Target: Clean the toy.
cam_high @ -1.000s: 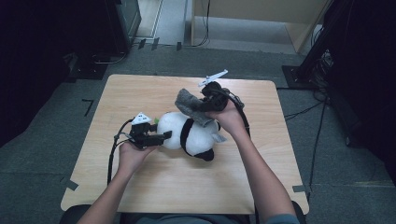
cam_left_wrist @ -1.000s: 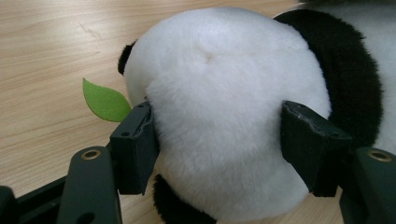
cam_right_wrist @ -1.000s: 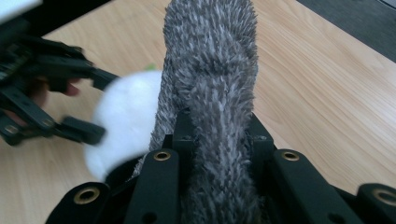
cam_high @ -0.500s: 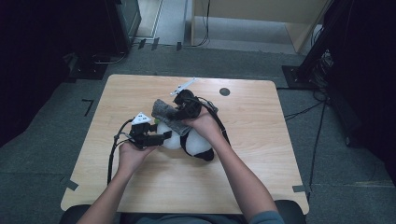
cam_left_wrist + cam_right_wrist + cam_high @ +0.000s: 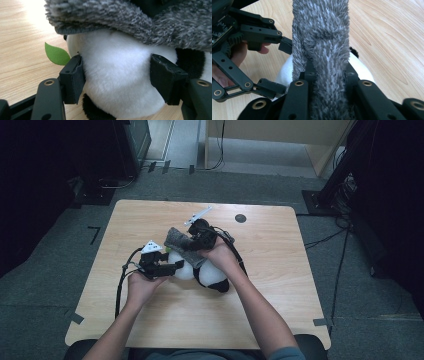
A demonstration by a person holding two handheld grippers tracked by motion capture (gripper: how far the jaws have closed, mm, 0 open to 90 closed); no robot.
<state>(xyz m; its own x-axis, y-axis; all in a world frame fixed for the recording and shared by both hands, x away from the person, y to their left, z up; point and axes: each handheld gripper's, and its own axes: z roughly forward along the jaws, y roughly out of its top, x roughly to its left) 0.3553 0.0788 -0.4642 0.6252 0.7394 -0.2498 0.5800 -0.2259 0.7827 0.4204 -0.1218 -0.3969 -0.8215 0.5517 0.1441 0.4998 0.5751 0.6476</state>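
A black-and-white panda plush [image 5: 212, 276] lies in the middle of the wooden table [image 5: 280, 250]. My left gripper [image 5: 176, 266] is shut on its white head [image 5: 117, 62], with a pad pressed in on each side. A green felt leaf [image 5: 56, 53] sticks out beside the head. My right gripper [image 5: 192, 244] is shut on a grey furry piece [image 5: 181, 244] and holds it just over the head. Its jaws have just been closing with the grey fur [image 5: 322, 30] bunched between them. From the right gripper [image 5: 328, 72] I see the left gripper [image 5: 278, 66] close below.
A small black round spot [image 5: 240, 218] marks the table's far side. Cables trail from both grippers across the tabletop. Dark equipment and stands sit on the floor beyond the table's far and right edges.
My right gripper has carried the grey furry piece left and down, from the plush's far right to just over its head. The left gripper and the plush have stayed put.
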